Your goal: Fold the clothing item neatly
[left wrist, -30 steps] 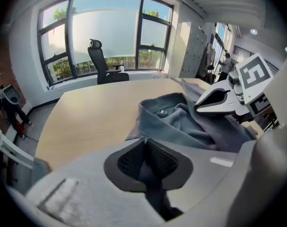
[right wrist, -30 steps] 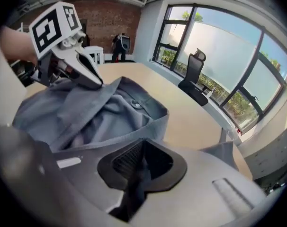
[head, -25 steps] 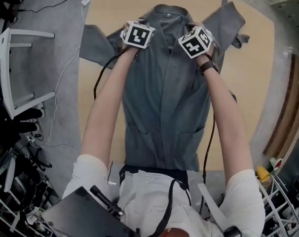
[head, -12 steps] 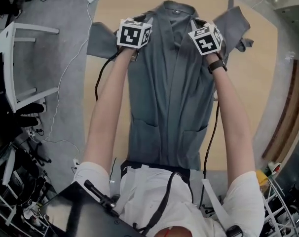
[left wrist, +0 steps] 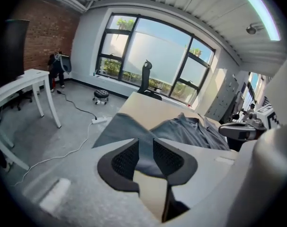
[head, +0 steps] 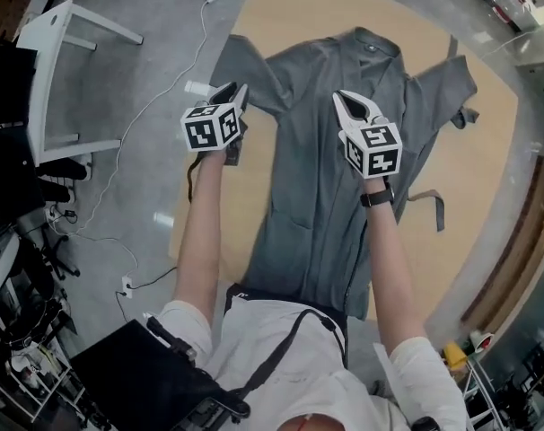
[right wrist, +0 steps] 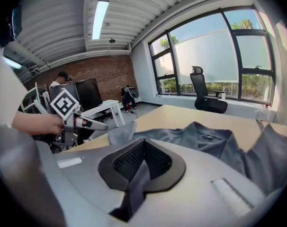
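Wooden table (head: 281,16) under grey garment (head: 326,178), grey floor (head: 137,88).

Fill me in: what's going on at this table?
A person holds a hand-held gripper in each hand over a grey garment spread front-up on a wooden table. The left hand-held gripper has just opened its jaws; nothing is between them. The right hand-held gripper is shut above the chest; whether it pinches cloth is unclear. No fold is made yet.
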The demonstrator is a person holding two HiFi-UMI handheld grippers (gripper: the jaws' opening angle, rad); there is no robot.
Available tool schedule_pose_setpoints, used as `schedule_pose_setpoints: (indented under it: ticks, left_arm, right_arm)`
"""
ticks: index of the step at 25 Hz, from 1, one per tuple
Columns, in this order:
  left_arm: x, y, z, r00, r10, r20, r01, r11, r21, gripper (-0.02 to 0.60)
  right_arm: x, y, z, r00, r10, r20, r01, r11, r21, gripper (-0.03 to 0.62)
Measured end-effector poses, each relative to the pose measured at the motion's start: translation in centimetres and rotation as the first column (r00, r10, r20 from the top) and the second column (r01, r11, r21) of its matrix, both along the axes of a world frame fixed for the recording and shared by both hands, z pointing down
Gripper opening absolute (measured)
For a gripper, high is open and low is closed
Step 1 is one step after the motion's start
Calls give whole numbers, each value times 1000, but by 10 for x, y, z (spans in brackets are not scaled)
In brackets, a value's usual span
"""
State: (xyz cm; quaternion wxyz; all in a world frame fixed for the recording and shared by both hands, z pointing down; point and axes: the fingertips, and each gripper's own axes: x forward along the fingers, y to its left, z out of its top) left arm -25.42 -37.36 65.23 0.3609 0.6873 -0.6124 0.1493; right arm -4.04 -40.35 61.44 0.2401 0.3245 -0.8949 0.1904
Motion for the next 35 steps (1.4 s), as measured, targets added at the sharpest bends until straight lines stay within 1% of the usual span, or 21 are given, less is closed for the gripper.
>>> schedule_pose_setpoints:
  ticks: [3,5,7,8,9,12,13,14,15,16,17,21,25,27,29,32,34,35]
  left_arm:
    - [-47,14,15,997,-69,32,70,997,-36,100]
    - [-75,16,26,993,-98,64,102,993,-58,101]
    - [-96,11,37,991,-101,87,108,991,-79,101]
    - [-101,7,44,992,-92,81,100,991,-92,103]
    - [-103,2,53,995,-77,58,83,991,-108,119]
    - [-94,-10,79,997,-29,-74,18,989,-148,127]
    - [-92,-13,84,994,-23,-108,7,988,-153,124]
    - [-92,-16,85,992,-25,-121,6,988,-155,127]
    - [-95,-17,83,993,-34,-116,16,988,-155,100]
    - [-99,-17,78,994,-51,-99,35,988,-152,53]
    - [-102,-15,73,994,-70,-85,57,987,-148,21]
    - [-113,16,47,984,-150,-97,139,984,-113,21]
    - [-124,55,33,965,-238,-113,226,968,-105,23]
    - [-123,69,35,957,-265,-119,250,960,-130,25]
    - [-122,83,45,952,-288,-103,266,946,-182,25]
    - [-117,105,60,945,-317,-79,287,921,-262,25]
    - [-114,112,59,939,-337,-74,306,912,-274,25]
    - [-114,111,53,935,-348,-74,319,912,-258,25]
  right_arm:
    - [-33,31,-1,999,-47,21,47,999,-20,8]
    - [-48,48,1,997,-68,31,69,997,-39,15]
    - [-56,62,2,996,-80,32,82,995,-55,20]
    - [-59,67,2,996,-81,31,83,995,-61,20]
    - [-60,71,2,996,-78,31,80,994,-68,20]
    - [-61,90,1,997,-64,44,69,992,-104,17]
    - [-62,97,-1,996,-61,58,67,991,-116,13]
    - [-63,104,-5,995,-58,76,67,990,-125,11]
    - [-63,110,-11,994,-53,96,65,989,-131,11]
    - [-62,116,-16,993,-45,111,60,989,-135,11]
    - [-59,122,-20,992,-34,123,51,989,-139,8]
    - [-47,146,-27,989,6,146,18,986,-163,0]
    - [-42,164,-26,989,6,146,21,983,-180,0]
    - [-37,169,-28,989,18,146,9,983,-182,2]
    - [-31,172,-32,989,32,143,-6,984,-177,2]
    - [-22,177,-41,989,49,139,-26,986,-163,3]
    - [-14,179,-47,988,65,140,-43,987,-155,5]
    - [-9,179,-51,987,75,143,-53,987,-151,6]
